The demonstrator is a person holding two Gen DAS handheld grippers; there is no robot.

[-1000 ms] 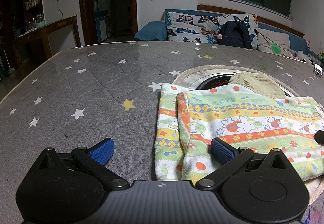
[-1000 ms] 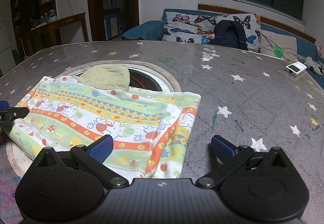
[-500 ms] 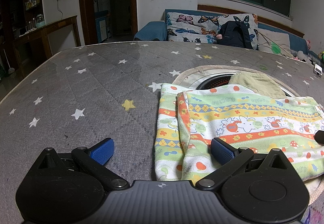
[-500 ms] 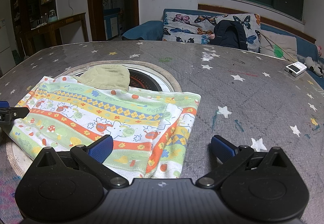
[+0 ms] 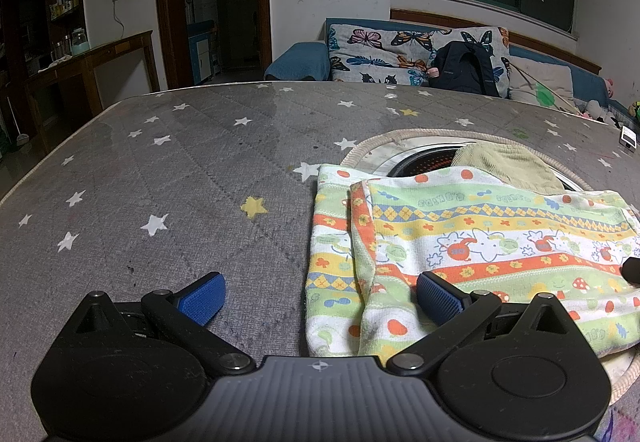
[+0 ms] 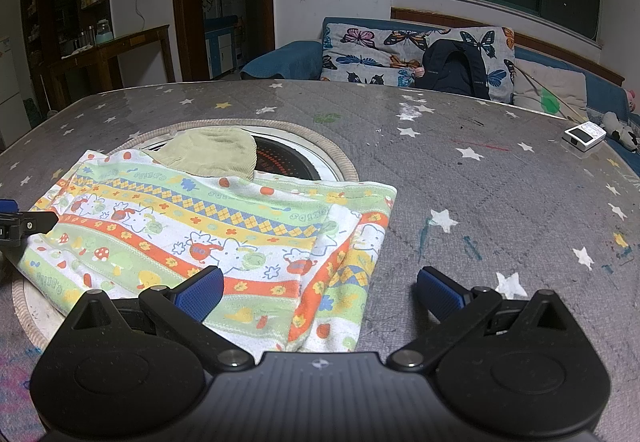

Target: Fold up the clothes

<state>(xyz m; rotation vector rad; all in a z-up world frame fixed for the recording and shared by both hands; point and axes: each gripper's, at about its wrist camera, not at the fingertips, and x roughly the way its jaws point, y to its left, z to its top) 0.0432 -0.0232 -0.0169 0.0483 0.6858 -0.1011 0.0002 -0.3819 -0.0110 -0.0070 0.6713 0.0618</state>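
Progress: you have the patterned cloth (image 5: 480, 238) lying in layers already, so at least one fold looks done; I judge a further fold or a final squaring-up remains.
Cloth, left wrist view: it fills the lower right of the frame, one layer's edge offset from the other at its left end.
Cloth, right wrist view: the cloth (image 6: 208, 230) sits centre-left, flat on the star-print worktop (image 6: 500, 182), partly over a round inset.
Look: striped, cartoon print, soft and limp.
Other garment: a beige corduroy piece (image 6: 212, 154) lies just behind, untouched.
Left gripper (image 5: 320, 294): fingers spread apart, holding nothing, straddling the cloth's left edge.
Right gripper (image 6: 320, 292): fingers spread apart, empty, straddling the right edge.
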